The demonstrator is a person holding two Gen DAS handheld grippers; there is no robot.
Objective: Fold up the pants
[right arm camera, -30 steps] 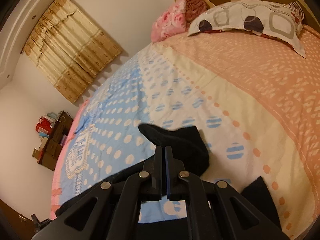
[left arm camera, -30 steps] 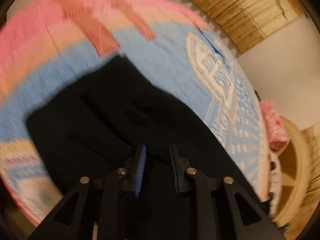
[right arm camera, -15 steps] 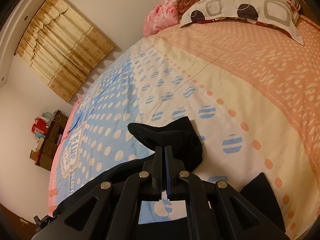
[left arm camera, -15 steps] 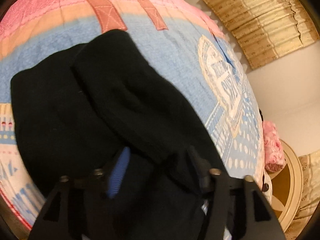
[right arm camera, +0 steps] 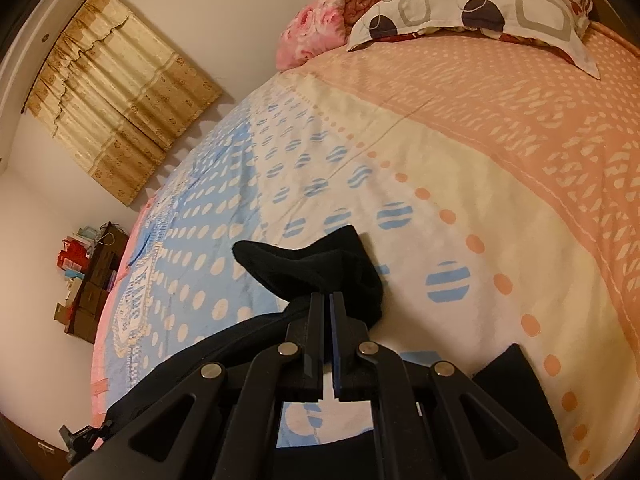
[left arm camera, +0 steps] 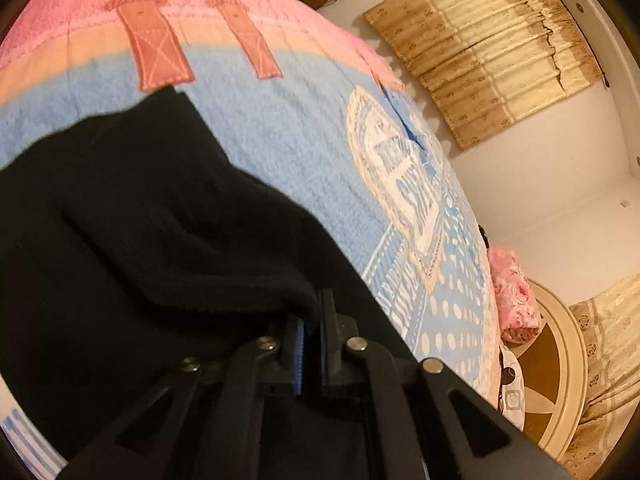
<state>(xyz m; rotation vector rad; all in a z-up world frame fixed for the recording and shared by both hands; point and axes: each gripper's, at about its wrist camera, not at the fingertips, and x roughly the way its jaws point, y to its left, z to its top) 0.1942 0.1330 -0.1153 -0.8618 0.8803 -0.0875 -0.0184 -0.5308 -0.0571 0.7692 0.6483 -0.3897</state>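
Note:
Black pants [left arm camera: 140, 220] lie on a patterned blanket [left arm camera: 288, 140], filling the lower left of the left wrist view. My left gripper [left arm camera: 314, 312] is shut on a thick fold of the pants, the cloth bunched right at its tips. In the right wrist view my right gripper [right arm camera: 326, 300] is shut on another edge of the black pants [right arm camera: 316, 268], which rises in a peak just past the fingertips. More black cloth [right arm camera: 516, 396] shows at the lower right beside that gripper.
The blanket [right arm camera: 460, 160] covers a wide bed. A spotted pillow [right arm camera: 472, 12] and a pink floral bundle [right arm camera: 312, 36] lie at the headboard. Gold curtains [right arm camera: 120, 112] hang on the wall. A cluttered dark shelf [right arm camera: 92, 276] stands past the bed's foot.
My left gripper opened wide over a fold of the pants, then shut on it. The right gripper stayed shut on its cloth and sank slightly toward the bed.

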